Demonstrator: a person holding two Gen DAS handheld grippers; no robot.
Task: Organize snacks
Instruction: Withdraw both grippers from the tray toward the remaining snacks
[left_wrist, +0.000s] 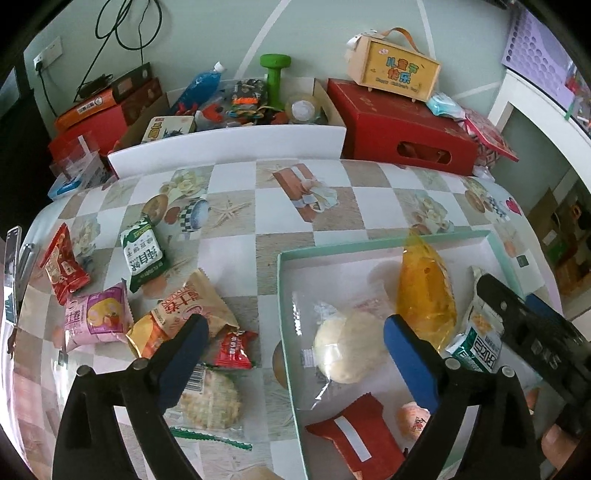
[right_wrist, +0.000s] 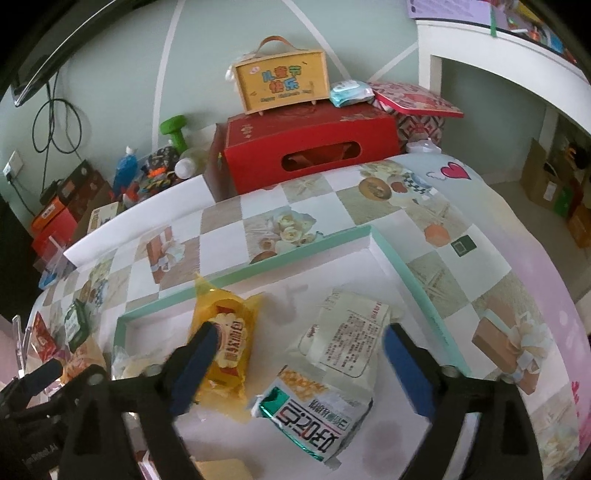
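A mint-rimmed white tray (left_wrist: 384, 240) (right_wrist: 258, 260) lies on the checked tablecloth. It holds a yellow pack (left_wrist: 424, 291) (right_wrist: 229, 343), a clear-wrapped pale bun (left_wrist: 347, 345), a red pack (left_wrist: 358, 439) and a white-green pack (right_wrist: 317, 406) (left_wrist: 476, 347). Loose snacks lie left of the tray: a green pack (left_wrist: 144, 254), a red pack (left_wrist: 62, 266), a pink pack (left_wrist: 98, 317), a tan pack (left_wrist: 195, 306) and a rice cake (left_wrist: 210, 398). My left gripper (left_wrist: 295, 354) is open over the tray's left rim. My right gripper (right_wrist: 299, 365) (left_wrist: 517, 314) is open above the white-green pack.
A red box (left_wrist: 402, 129) (right_wrist: 310, 147) with a yellow wooden case (left_wrist: 399, 70) on it stands at the table's back. A white-fronted box (left_wrist: 229, 147) of clutter sits back left. A phone (left_wrist: 11, 273) lies at the left edge.
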